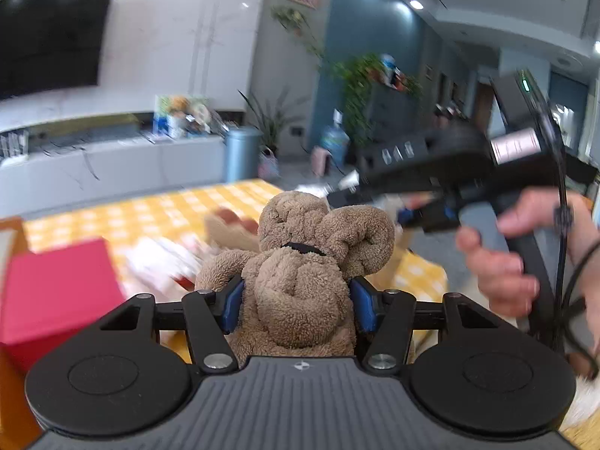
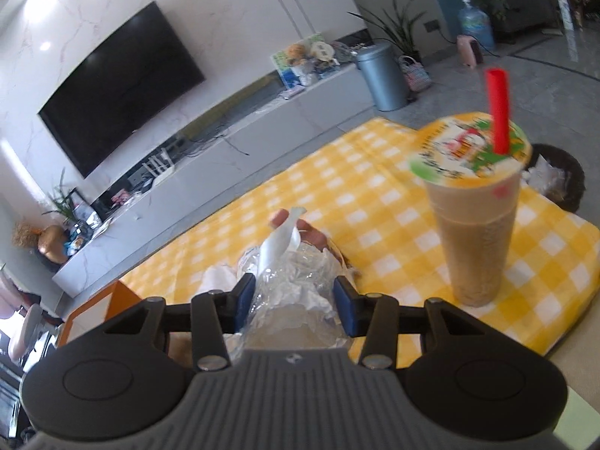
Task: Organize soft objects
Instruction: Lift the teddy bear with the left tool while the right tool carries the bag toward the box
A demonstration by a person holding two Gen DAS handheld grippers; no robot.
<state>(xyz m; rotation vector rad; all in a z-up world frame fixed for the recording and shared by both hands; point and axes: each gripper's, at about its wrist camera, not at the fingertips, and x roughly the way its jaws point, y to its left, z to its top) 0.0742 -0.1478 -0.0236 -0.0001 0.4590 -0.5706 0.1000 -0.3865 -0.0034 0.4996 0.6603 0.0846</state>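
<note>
Carrying step in hand: left hand-held gripper [image 1: 296,302] clamps the plush toy [image 1: 300,262], right hand-held gripper [image 2: 294,305] grips a plastic-wrapped bundle [image 2: 292,288] beside the milk-tea cup [image 2: 476,217]; next, a placement spot.

The left gripper [image 1: 296,303] fills the lower centre of its view, its blue pads [image 1: 233,305] pressed against both sides of a brown plush toy [image 1: 300,262]. The right gripper [image 2: 294,302], lower centre of its own view, clamps a crinkled clear plastic bag [image 2: 292,285]. At the right edge of the left view, a bare hand [image 1: 502,258] wraps the right gripper's handle.
</note>
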